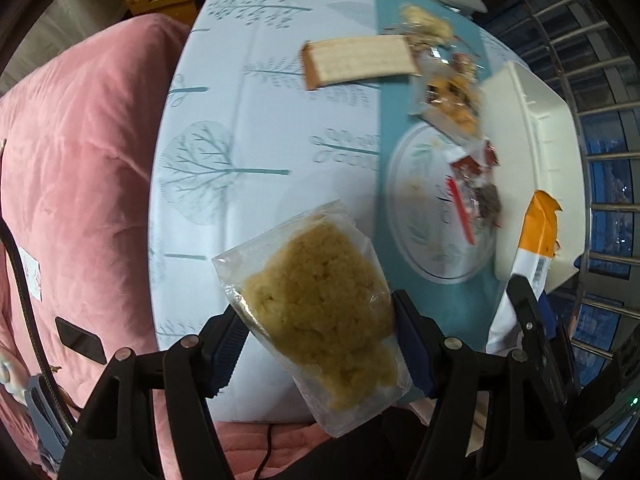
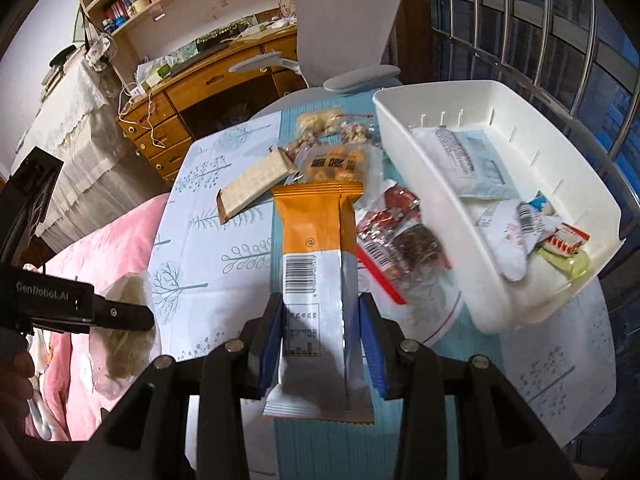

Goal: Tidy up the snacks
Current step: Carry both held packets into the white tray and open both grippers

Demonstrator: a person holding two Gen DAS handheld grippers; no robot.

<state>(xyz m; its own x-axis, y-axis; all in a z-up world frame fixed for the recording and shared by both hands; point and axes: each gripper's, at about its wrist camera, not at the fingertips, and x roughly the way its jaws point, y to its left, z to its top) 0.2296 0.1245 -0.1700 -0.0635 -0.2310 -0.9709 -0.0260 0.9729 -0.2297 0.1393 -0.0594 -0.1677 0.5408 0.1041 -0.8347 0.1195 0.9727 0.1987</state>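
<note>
- Gripping a clear bag of pale yellow crumbly snack (image 1: pixel 320 300), the left hand-held gripper (image 1: pixel 320 340) has its blue pads pressed on the bag's two sides, and the bag hangs above the near edge of the counter (image 1: pixel 248 152).
- Clamped between the pads of the right hand-held gripper (image 2: pixel 320 344) is an orange-and-white wrapped snack bar (image 2: pixel 316 256), standing lengthwise with its orange end pointing away, barcode side up.
- On the tree-patterned cloth of the counter lies a tan wafer pack (image 2: pixel 256 184), just left of the loose pile.
- The pile holds a clear packet of orange-yellow pieces (image 2: pixel 336 166), nut-cluster packets (image 2: pixel 332 126) farther off, and a red-and-clear packet of dark snack (image 2: pixel 400 240) to the right.
- A white plastic tray (image 2: pixel 560 152) stands at the right, touching the pile's edge; inside it lie a pale blue flat packet (image 2: pixel 472 160), a white wrapped snack (image 2: pixel 508 240), a small red-and-white packet (image 2: pixel 568 238) and a light green one (image 2: pixel 568 264).
- A pink quilt (image 1: pixel 80 160) lies left of the counter; a grey office chair (image 2: pixel 348 28) and a wooden desk (image 2: pixel 192 100) stand beyond its far edge.
</note>
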